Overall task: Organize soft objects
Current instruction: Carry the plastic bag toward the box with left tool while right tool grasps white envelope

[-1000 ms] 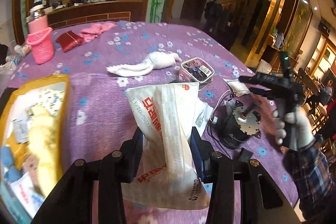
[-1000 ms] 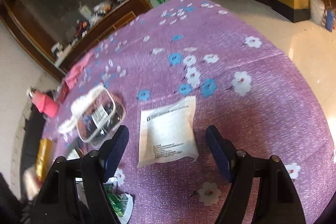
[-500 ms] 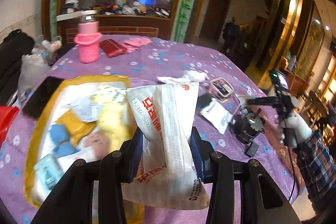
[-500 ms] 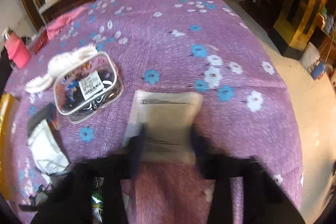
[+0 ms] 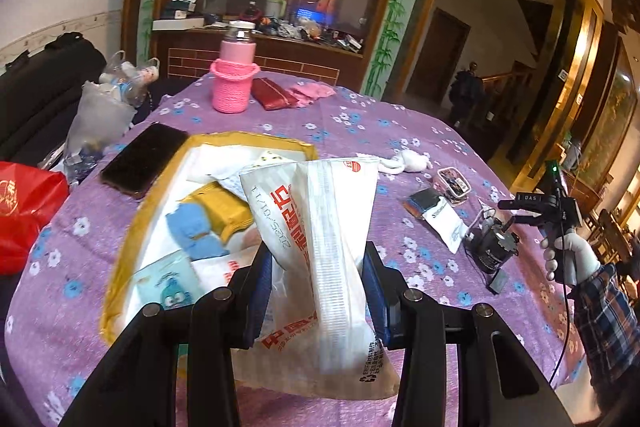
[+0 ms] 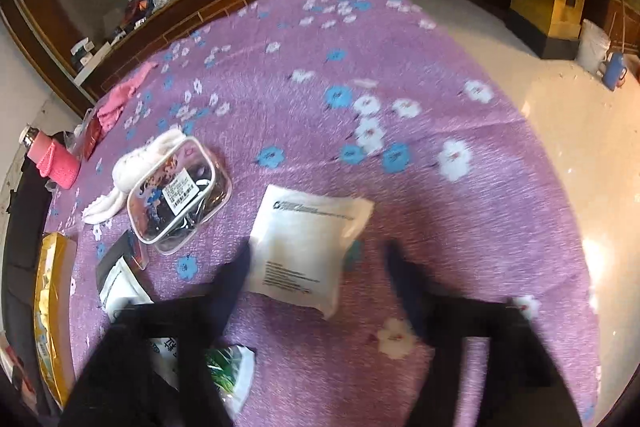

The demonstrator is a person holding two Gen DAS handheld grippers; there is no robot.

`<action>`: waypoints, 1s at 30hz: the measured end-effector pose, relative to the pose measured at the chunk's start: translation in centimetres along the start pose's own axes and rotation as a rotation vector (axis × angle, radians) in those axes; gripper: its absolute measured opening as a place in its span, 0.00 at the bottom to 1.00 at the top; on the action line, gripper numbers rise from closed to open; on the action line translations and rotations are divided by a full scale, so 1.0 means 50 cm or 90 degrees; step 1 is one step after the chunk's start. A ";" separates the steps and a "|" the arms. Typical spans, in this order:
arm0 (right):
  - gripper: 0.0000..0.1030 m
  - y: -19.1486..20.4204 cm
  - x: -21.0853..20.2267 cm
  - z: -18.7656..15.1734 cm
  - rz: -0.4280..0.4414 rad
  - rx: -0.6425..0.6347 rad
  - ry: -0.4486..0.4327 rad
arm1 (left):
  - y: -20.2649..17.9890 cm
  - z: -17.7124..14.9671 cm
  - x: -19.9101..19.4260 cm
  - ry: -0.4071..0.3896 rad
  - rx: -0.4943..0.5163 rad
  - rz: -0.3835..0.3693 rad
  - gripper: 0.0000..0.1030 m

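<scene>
- A white packet with red print (image 5: 316, 259) is clamped between the jaws of the left gripper (image 5: 318, 285) and held above the near edge of the table (image 5: 360, 123); its lower end is cut off from sight behind the fingers.
- Just beyond it, a yellow-rimmed tray (image 5: 132, 223) is seen, its contents partly hidden by the packet.
- The right gripper (image 6: 320, 263) is blurred by motion; its jaws are spread apart on either side of a flat white pouch (image 6: 308, 247) lying on the purple cloth.
- The pouch's print cannot be read.
</scene>
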State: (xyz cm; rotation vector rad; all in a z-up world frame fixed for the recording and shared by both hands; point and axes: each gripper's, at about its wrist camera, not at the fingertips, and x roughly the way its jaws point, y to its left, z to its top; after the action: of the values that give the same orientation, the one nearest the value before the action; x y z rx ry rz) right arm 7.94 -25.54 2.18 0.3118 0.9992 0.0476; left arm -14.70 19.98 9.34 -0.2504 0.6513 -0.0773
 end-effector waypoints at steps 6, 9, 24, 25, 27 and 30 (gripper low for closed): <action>0.64 0.071 0.076 -0.002 -0.056 -0.071 0.023 | 0.013 -0.004 -0.008 -0.002 -0.012 0.009 0.43; 0.25 0.119 0.088 -0.016 -0.107 -0.148 0.016 | 0.019 -0.006 -0.008 -0.002 -0.015 0.009 0.43; 0.09 0.094 -0.057 -0.038 0.036 -0.084 -0.043 | 0.045 -0.019 -0.021 -0.009 -0.036 0.009 0.43; 0.09 0.099 -0.075 -0.037 0.043 -0.088 -0.054 | 0.050 -0.019 -0.021 -0.008 -0.040 0.013 0.43; 0.09 0.113 -0.118 -0.037 0.049 -0.103 -0.082 | 0.061 -0.021 -0.018 -0.004 -0.048 0.020 0.43; 0.08 0.146 -0.177 -0.036 0.067 -0.128 -0.115 | 0.079 -0.028 -0.011 0.007 -0.065 0.030 0.43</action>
State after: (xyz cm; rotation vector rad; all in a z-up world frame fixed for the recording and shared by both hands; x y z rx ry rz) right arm 2.35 -19.77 10.56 0.1800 0.7910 0.2111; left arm -16.00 23.57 7.58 -0.3329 0.6722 -0.0001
